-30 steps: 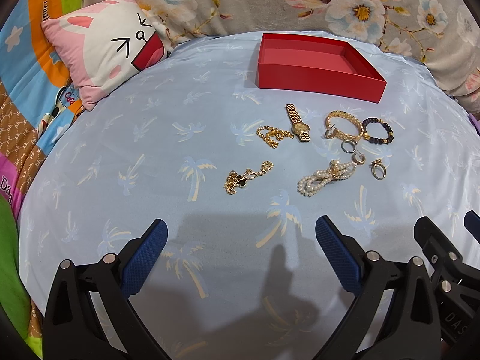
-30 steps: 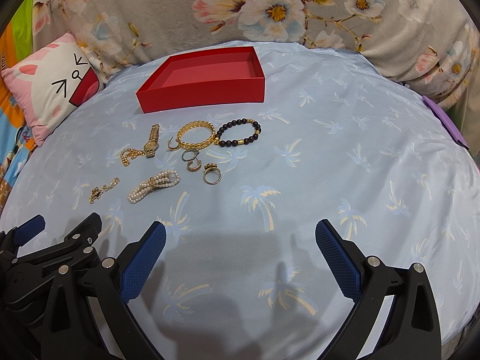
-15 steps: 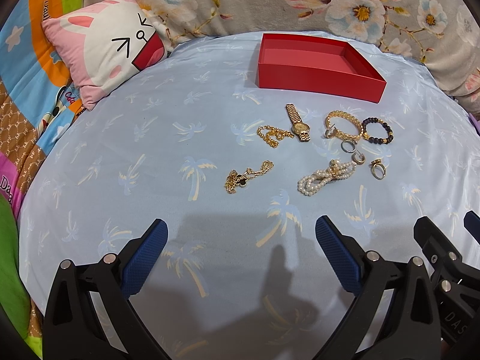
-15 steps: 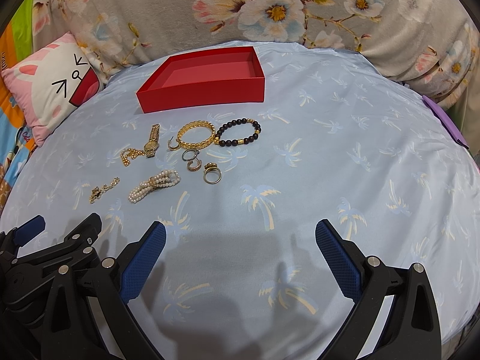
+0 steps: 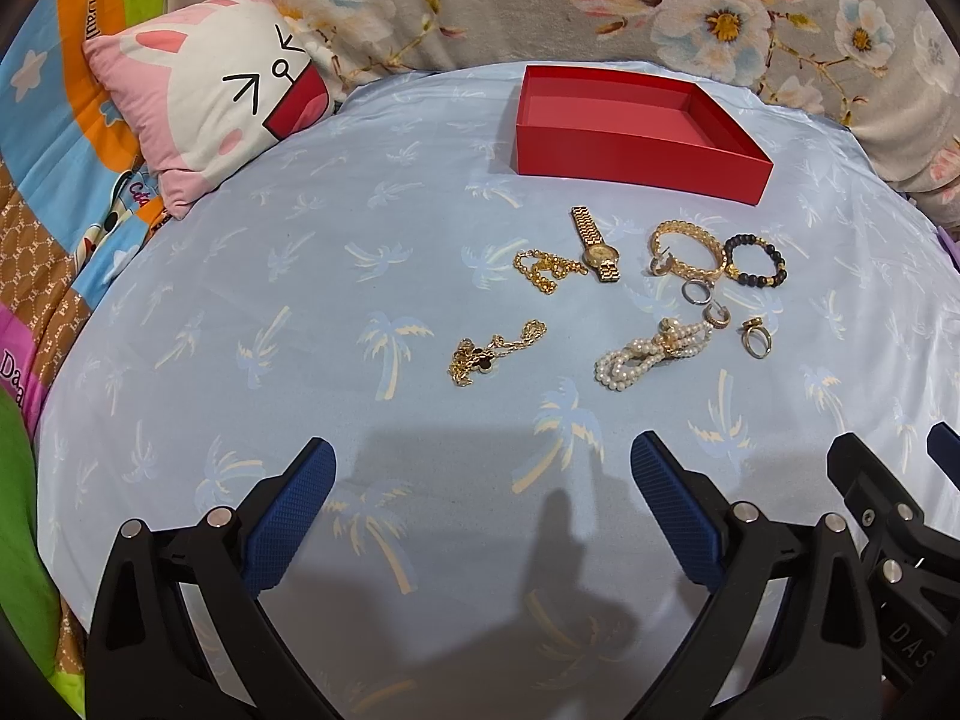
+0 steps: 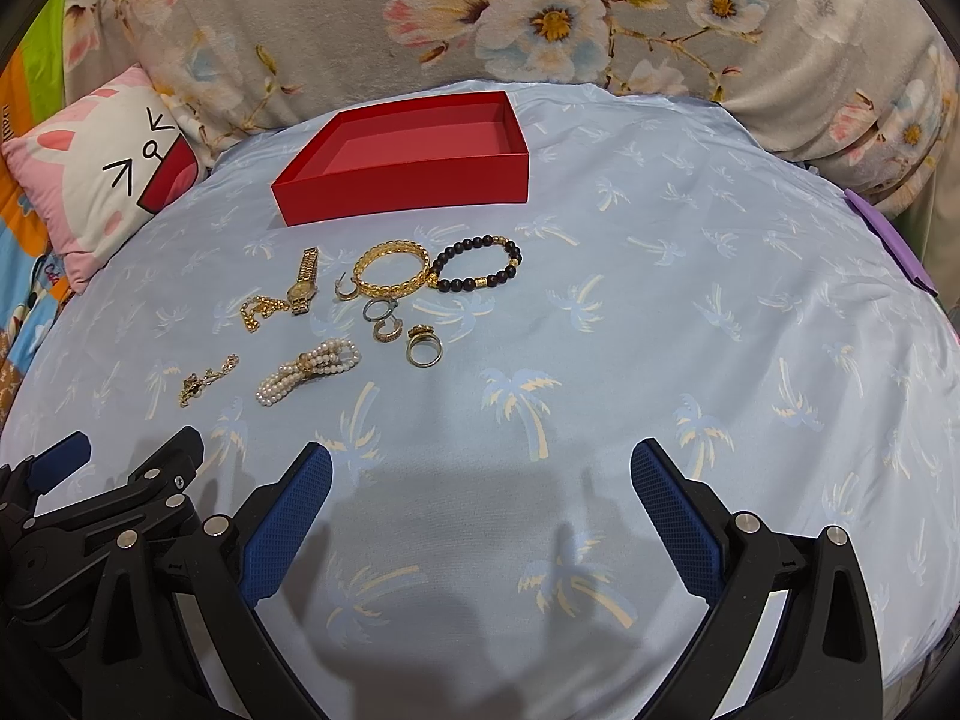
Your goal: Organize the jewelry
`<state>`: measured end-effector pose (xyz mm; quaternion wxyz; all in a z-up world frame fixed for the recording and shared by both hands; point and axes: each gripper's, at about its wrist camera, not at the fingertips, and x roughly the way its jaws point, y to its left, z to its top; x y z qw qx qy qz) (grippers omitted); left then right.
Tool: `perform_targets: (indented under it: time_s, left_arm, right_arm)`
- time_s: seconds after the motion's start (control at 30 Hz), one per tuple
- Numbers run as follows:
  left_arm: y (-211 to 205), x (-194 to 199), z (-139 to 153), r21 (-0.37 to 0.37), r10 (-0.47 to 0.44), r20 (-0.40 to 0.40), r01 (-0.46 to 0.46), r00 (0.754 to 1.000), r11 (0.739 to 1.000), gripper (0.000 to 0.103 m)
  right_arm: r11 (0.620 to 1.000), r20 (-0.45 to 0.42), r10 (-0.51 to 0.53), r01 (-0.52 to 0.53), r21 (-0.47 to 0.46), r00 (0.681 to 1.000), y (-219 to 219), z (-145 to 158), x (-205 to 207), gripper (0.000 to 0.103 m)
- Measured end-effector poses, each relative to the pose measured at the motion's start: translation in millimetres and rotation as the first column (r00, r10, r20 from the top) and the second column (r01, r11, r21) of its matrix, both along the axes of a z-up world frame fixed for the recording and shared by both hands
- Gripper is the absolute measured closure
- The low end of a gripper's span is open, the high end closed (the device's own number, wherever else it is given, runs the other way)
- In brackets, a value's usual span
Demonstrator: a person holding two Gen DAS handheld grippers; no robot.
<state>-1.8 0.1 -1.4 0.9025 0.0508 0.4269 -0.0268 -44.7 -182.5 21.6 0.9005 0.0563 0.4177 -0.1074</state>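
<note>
An empty red box [image 5: 636, 126] [image 6: 414, 162] sits at the far side of a pale blue palm-print cloth [image 5: 300, 312]. In front of it lie a gold watch [image 5: 595, 246] [image 6: 302, 289], a gold bangle [image 5: 684, 249] [image 6: 391, 269], a black bead bracelet [image 5: 755, 260] [image 6: 478, 262], two gold chains [image 5: 547, 270] [image 5: 492, 353], a pearl bracelet [image 5: 651, 353] [image 6: 307, 371] and several rings [image 6: 423, 348]. My left gripper [image 5: 483, 468] is open, well short of the jewelry. My right gripper [image 6: 480, 474] is open too, nothing between its fingers.
A pink and white cat-face cushion [image 5: 210, 114] [image 6: 102, 180] lies at the back left. A grey floral blanket [image 6: 540, 18] runs along the back edge. A colourful patterned quilt [image 5: 42, 180] borders the left. A purple item [image 6: 888, 240] lies at the right edge.
</note>
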Motion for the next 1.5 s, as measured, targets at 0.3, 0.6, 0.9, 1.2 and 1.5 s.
perform_targets:
  time_s: [0.3, 0.6, 0.9, 1.2, 1.5]
  left_arm:
    - [-1, 3, -2, 0.0, -0.002, -0.011, 0.002, 1.0, 1.0, 0.007]
    - [28, 28, -5, -0.046, 0.087, -0.028, -0.088, 0.996, 0.995, 0.006]
    - [45, 52, -12, -0.034, 0.104, -0.044, -0.105, 0.994, 0.994, 0.006]
    - [56, 61, -22, -0.031, 0.109, -0.071, -0.111, 0.992, 0.993, 0.006]
    - [76, 61, -26, -0.039, 0.122, -0.08, -0.125, 0.989, 0.991, 0.006]
  right_arm:
    - [1.0, -0.01, -0.002, 0.002, 0.007, 1.0, -2, -3, 2, 0.005]
    - [0.999, -0.028, -0.048, 0.048, 0.016, 0.998, -23, -11, 21, 0.005]
    - [0.998, -0.03, -0.027, 0.029, 0.055, 0.999, -33, -14, 41, 0.008]
    - [0.976, -0.062, 0.166, -0.155, 0.151, 0.984, 15, -24, 67, 0.033]
    - [0.956, -0.097, 0.224, -0.2, 0.213, 0.97, 42, -39, 88, 0.048]
